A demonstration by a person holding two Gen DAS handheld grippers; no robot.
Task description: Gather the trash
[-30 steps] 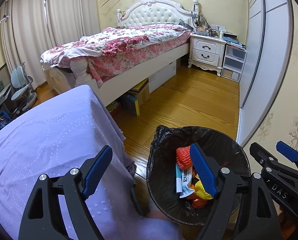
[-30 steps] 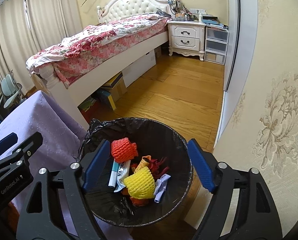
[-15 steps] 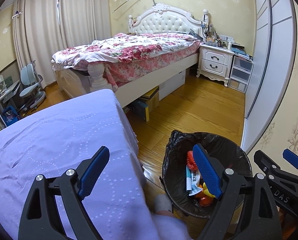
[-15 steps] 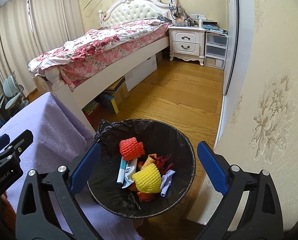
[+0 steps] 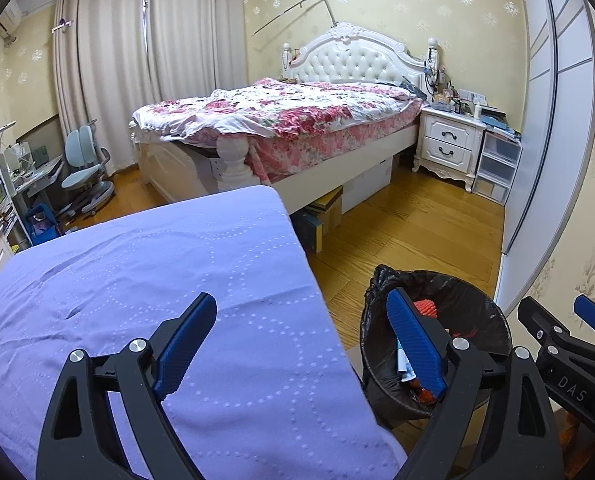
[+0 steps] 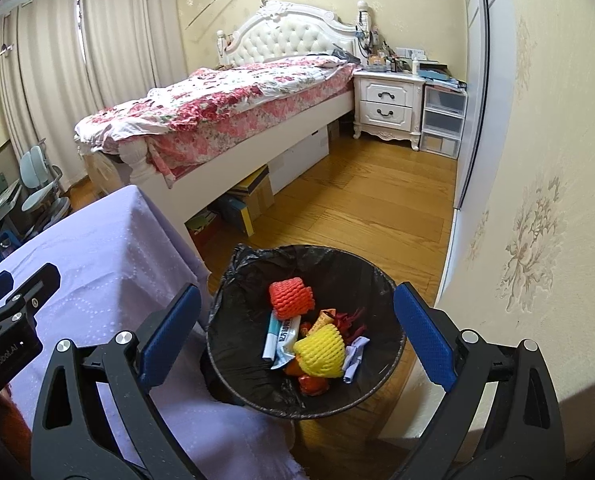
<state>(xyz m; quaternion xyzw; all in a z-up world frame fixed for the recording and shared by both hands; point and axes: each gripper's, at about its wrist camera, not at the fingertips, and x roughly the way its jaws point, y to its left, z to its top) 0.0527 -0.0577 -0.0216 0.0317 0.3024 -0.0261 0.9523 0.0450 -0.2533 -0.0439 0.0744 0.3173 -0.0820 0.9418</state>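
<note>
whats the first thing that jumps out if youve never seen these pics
The black-lined trash bin on the wood floor, holding a yellow foam net and an orange foam net. Beside it, a lilac tablecloth; behind, a floral bed. Both claws hang open and empty.

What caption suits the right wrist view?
Open right gripper above a lined trash bin holding foam fruit nets and wrappers.

We see a bed [image 5: 297,120] with a floral quilt at the far side, a white nightstand [image 5: 449,144] to its right, cardboard boxes [image 6: 253,196] beneath it, beige curtains [image 5: 145,64] far left, and a lilac tablecloth [image 5: 157,280] nearest us.
</note>
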